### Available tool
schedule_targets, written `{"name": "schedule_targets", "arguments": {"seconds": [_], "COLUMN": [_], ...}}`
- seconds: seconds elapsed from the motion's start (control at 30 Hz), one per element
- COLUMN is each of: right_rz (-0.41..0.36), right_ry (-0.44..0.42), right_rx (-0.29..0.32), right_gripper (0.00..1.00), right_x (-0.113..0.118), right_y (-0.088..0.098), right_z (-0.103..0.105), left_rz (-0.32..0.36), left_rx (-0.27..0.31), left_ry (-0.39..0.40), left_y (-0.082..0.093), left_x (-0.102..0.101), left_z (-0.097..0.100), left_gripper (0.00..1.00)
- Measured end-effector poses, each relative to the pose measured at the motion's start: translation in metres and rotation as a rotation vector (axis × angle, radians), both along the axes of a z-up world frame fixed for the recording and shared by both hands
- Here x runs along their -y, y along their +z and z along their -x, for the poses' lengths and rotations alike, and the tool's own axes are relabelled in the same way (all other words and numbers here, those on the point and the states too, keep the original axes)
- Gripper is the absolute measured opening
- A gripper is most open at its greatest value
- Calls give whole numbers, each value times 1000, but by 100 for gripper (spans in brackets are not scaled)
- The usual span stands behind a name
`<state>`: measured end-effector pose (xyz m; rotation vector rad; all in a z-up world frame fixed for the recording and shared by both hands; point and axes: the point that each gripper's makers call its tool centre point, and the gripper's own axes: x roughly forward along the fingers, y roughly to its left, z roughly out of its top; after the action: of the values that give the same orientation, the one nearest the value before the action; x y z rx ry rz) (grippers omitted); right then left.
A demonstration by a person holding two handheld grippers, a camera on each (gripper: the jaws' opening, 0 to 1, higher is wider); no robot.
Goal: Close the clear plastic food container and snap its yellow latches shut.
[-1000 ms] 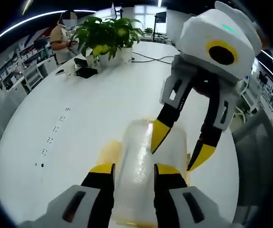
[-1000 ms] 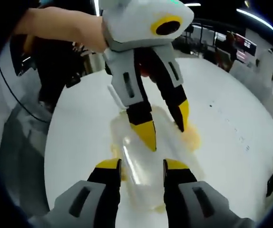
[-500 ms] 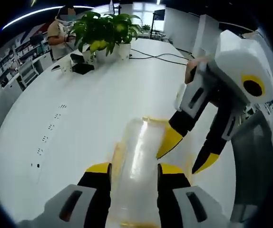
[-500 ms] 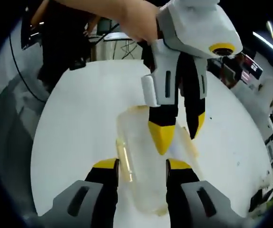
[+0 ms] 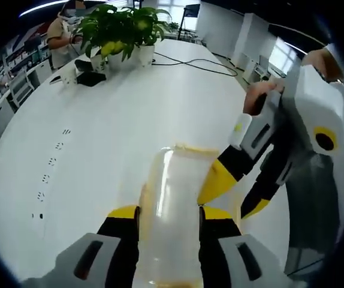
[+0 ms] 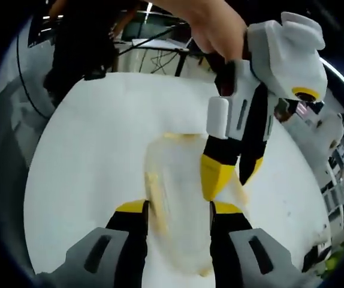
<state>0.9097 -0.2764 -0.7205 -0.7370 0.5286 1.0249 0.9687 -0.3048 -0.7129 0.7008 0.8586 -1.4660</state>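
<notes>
Container (image 5: pixel 172 204) sits between both open grippers — left gripper (image 5: pixel 168 215), right gripper (image 6: pixel 178 209) — on white table (image 5: pixel 100 120).

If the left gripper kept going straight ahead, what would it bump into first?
Probably the clear plastic container, already between the left gripper jaws. The right gripper sits just beside it; depth is unclear.

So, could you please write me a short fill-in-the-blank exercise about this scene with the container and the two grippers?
1. The clear container lies on a large ____ table.
2. The left gripper has one jaw on each ____ of the container.
3. The fingertips of the right gripper are coloured ____.
4. At the table's far end stands a potted ____ with green leaves.

Missing words: white; side; yellow; plant
</notes>
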Motion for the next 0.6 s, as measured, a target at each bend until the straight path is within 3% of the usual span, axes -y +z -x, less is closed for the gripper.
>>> {"name": "schedule_targets", "arguments": {"seconds": [0.43, 0.6], "right_rz": [28, 20], "right_ry": [21, 11], "right_rx": [76, 76], "right_gripper": [36, 35], "right_x": [3, 3], "right_y": [-1, -1], "right_z": [1, 0], "left_rz": [-93, -113], "left_rx": [-53, -73], "left_ry": [-17, -19], "left_y": [-2, -4], "left_x": [-1, -2], "left_z": [-1, -4], "left_gripper": [33, 33]}}
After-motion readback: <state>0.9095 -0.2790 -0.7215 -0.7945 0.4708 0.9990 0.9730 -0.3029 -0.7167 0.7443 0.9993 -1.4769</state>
